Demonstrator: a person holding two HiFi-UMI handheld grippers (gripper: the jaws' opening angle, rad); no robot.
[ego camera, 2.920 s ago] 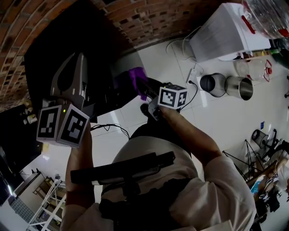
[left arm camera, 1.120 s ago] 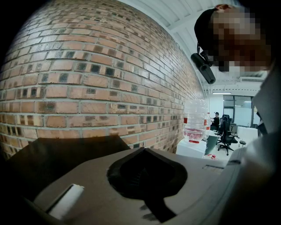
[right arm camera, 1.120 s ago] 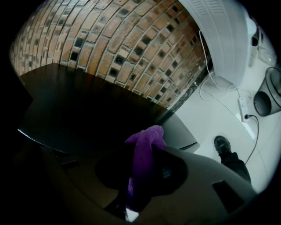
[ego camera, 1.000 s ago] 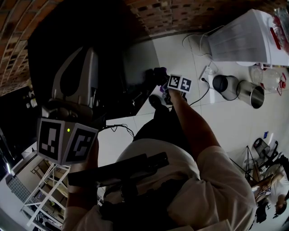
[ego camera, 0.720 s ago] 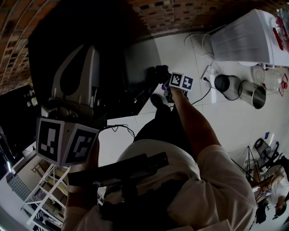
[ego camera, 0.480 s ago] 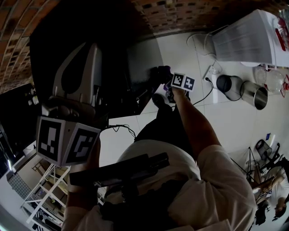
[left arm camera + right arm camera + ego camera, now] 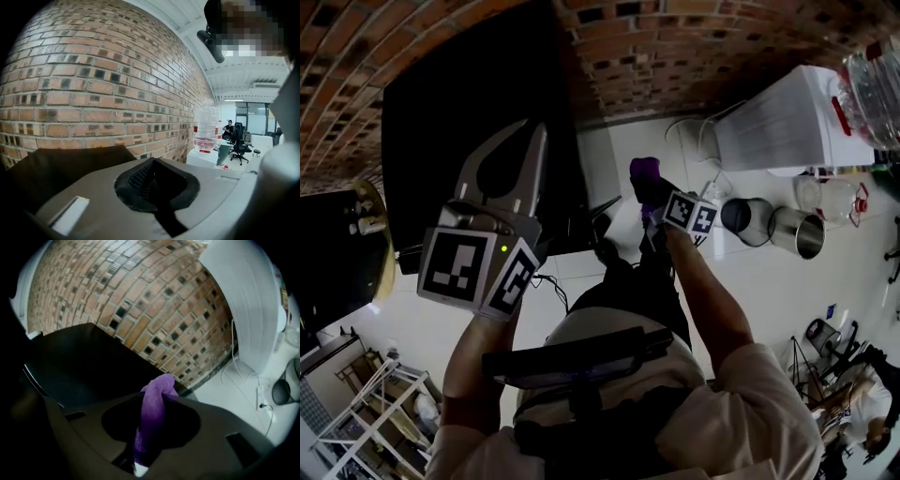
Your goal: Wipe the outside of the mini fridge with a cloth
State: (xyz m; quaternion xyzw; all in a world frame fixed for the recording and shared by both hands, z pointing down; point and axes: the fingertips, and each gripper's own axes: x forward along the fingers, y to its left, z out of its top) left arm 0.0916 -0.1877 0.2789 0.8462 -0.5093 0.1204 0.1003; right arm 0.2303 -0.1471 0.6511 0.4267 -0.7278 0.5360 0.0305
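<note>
The mini fridge stands at eleven o'clock against the brick wall; a pot sits on the floor at two o'clock.

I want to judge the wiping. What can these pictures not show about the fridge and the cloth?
- Surface of the mini fridge, head view: too dark to show dirt.
- Part of it, head view: behind the left gripper.
- Whether the cloth touches the fridge: right gripper view cannot settle it.

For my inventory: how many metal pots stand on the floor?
2, side by side on the floor: a dark pot and, to its right, a shiny pot. Others may be hidden.
</note>
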